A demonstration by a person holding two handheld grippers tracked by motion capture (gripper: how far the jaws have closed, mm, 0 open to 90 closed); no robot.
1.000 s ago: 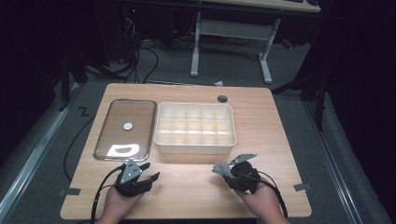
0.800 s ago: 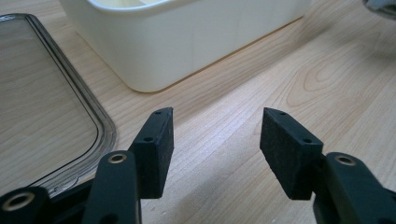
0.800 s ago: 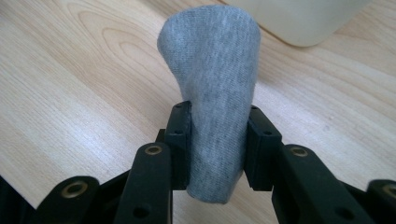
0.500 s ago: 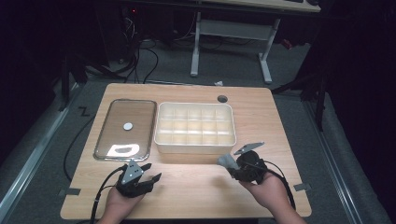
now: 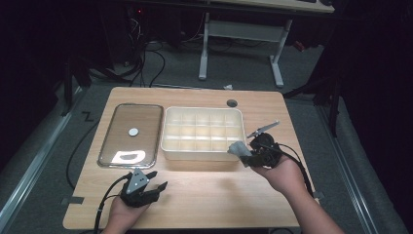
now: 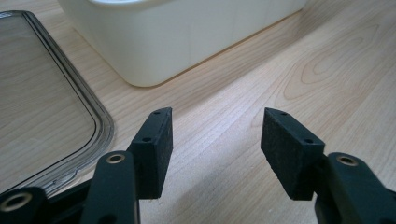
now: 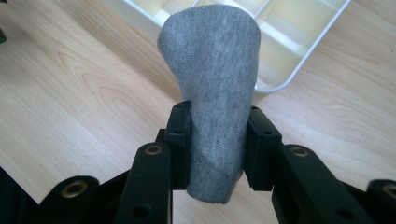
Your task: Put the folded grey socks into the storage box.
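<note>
Right gripper view: the right gripper (image 7: 217, 140) clamps a rolled grey cloth (image 7: 215, 88) between its jaws, the cloth's rounded end standing above the near wall of a cream divided box (image 7: 303, 51). High view: this gripper (image 5: 245, 152) sits at the box's (image 5: 203, 151) near right corner. The left gripper (image 5: 156, 187), jaws apart and empty, rests low on the wooden table (image 5: 214, 195) near a clear lid (image 5: 109, 151).

In the high view, light falls from above onto the wooden table (image 5: 204, 195) at centre frame, while the floor and frame edges sink into near-black. A white glare patch sits on the clear lid (image 5: 127, 156) at left. Both gripper views are bright and evenly lit, with soft shadows and slightly blurred foreground jaws.
</note>
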